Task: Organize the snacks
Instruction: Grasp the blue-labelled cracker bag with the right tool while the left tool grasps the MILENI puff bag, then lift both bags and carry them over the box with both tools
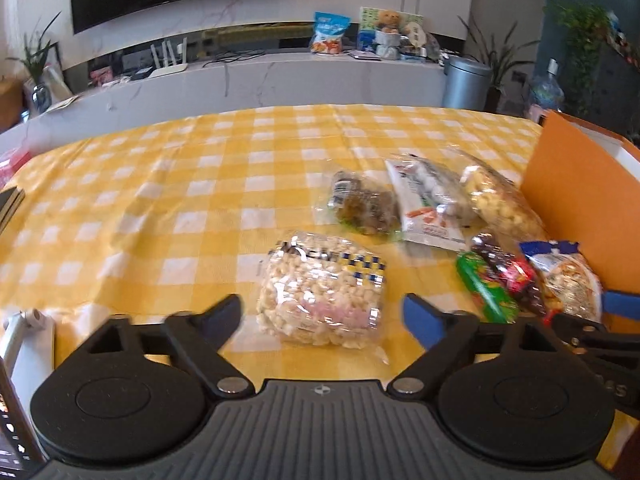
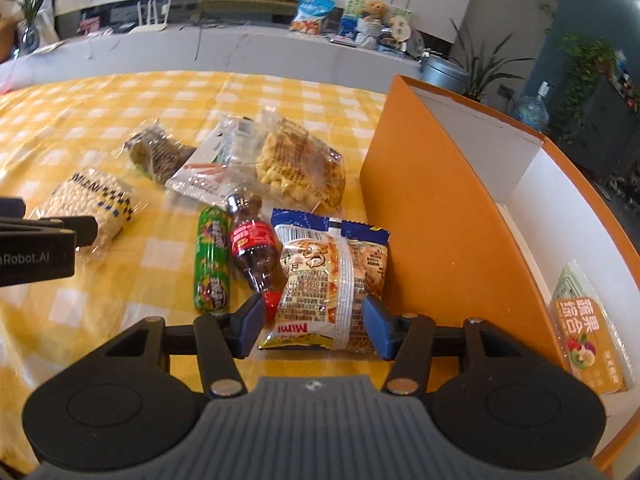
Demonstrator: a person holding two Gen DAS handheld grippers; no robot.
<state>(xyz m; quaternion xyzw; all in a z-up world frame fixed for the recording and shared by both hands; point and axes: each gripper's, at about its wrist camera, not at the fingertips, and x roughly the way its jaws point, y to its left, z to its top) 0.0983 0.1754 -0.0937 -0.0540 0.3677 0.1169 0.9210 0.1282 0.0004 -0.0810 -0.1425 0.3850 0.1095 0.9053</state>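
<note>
Cola bottle (image 2: 253,249) beside Mimi packet (image 2: 334,280)

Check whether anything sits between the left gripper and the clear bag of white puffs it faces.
Nothing visible does. The left gripper is open, its fingers either side of the puff bag, with only bare checked cloth around it.

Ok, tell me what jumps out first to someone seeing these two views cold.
The yellow checked tablecloth fills both views, with a cluster of snack packets lying on it. At the right stands the orange box, a fruit snack pack already inside it. Nearest the cameras, the right gripper has its jaws either side of the blue-topped snack packet, and the left gripper stands wide open before the clear bag of puffed snacks.
</note>
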